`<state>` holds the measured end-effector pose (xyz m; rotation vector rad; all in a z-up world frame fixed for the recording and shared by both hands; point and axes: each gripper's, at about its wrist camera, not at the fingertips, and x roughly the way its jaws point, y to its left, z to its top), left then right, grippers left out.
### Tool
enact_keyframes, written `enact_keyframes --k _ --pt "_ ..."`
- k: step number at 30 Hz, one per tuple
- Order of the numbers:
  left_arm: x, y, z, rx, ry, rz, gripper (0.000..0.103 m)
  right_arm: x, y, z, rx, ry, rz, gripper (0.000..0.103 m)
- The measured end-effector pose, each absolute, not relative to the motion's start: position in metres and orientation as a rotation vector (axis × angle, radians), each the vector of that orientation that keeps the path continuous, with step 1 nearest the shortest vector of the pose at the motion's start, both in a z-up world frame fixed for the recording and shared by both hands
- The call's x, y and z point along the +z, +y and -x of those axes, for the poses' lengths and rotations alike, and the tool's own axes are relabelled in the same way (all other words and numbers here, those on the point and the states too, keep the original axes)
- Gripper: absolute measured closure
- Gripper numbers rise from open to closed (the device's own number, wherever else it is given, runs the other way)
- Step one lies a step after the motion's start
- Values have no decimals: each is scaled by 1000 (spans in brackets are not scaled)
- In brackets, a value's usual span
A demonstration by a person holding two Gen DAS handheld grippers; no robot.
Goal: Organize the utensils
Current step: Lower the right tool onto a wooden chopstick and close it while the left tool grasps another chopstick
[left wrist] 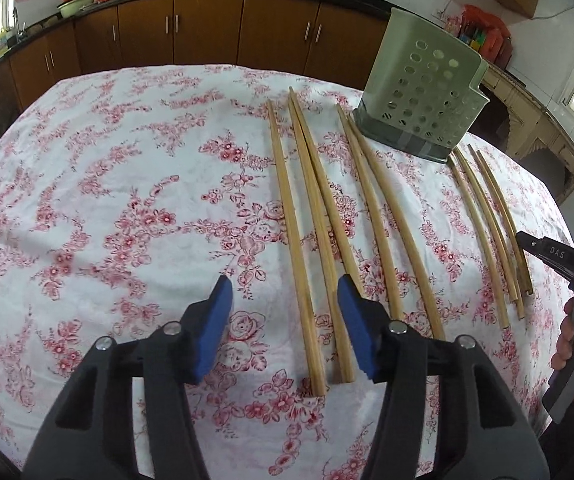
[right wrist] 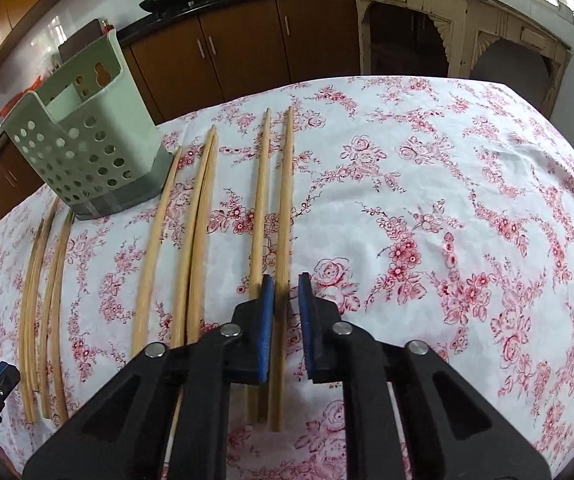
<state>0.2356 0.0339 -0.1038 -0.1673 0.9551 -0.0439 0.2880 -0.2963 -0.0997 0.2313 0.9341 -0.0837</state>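
Several wooden chopsticks (left wrist: pixel 299 240) lie side by side on the floral tablecloth (left wrist: pixel 107 200). A pale green perforated utensil holder (left wrist: pixel 423 92) stands upright at the far end of them; it also shows in the right wrist view (right wrist: pixel 83 148). My left gripper (left wrist: pixel 285 304) is open and empty, its blue pads (left wrist: pixel 217 328) on either side of the leftmost chopsticks' near ends. My right gripper (right wrist: pixel 287 300) is narrowly open, its pads (right wrist: pixel 265 328) straddling the rightmost chopstick (right wrist: pixel 285 240) without clamping it. A thinner, darker group of chopsticks (right wrist: pixel 43 300) lies at the left there.
The tablecloth (right wrist: pixel 447 220) covers a table with open cloth to the right in the right wrist view. Brown kitchen cabinets (left wrist: pixel 207 28) and a cream sideboard (right wrist: pixel 467 28) stand beyond the table's far edge. My other hand and its gripper body (left wrist: pixel 567 272) show at the right edge.
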Motion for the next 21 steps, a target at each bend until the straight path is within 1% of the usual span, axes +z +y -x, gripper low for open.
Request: enact_keyframes --k 1,7,8,10,12,14,21 --pt "-104 34 -236 -44 958 169 51 -100 -296 -289 -88 934 -227 95" --pt "-105 33 -244 -49 965 167 56 -101 -311 -290 -132 922 -269 95" --pt "-105 32 -246 -50 966 165 59 -101 -310 -290 -131 922 -263 95" --pt "-105 32 -249 -46 968 152 67 -101 -310 -289 -128 922 -258 95" --pt "-106 32 -252 -21 971 121 86 -100 -311 -287 -124 921 -268 95" --pt "-107 40 -258 3 971 122 95 -100 -314 -284 -135 916 -268 95" --pt "-106 64 -272 35 971 143 94 -100 -322 -274 -140 914 -289 95"
